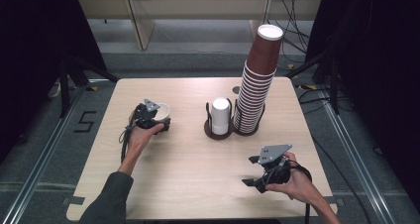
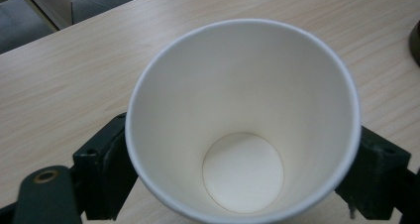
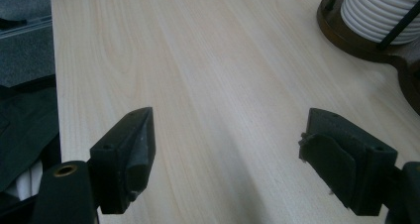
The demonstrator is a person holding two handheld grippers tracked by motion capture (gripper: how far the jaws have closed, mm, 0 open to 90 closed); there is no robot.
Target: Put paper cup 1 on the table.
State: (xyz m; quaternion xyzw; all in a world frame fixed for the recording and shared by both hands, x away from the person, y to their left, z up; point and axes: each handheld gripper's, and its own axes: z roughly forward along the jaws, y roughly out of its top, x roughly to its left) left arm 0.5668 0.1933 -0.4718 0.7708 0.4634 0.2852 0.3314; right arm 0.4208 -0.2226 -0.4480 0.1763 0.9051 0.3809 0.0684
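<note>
We see a paper cup (image 2: 242, 120), matt white inside with a smooth rolled rim. The surface (image 3: 208, 75) looks like pale wood laminate, smooth, with a faint sheen. The left gripper (image 2: 242, 184) and right gripper (image 3: 225, 159) have matt black plastic jaws. The tall stack of cups (image 1: 257, 80) is maroon paper, and its holder (image 3: 366, 40) looks dark, glossy wood.

High view: looking forward and down from above the person's side, taking in the whole desk (image 1: 198, 179). Left claw view: riding the left claw (image 2: 242, 174), looking very closely into a paper cup (image 2: 242, 120). Right claw view: riding the right claw (image 3: 228, 154), skimming low over the desk, sharing the cup holder (image 3: 366, 45) with the high view.
</note>
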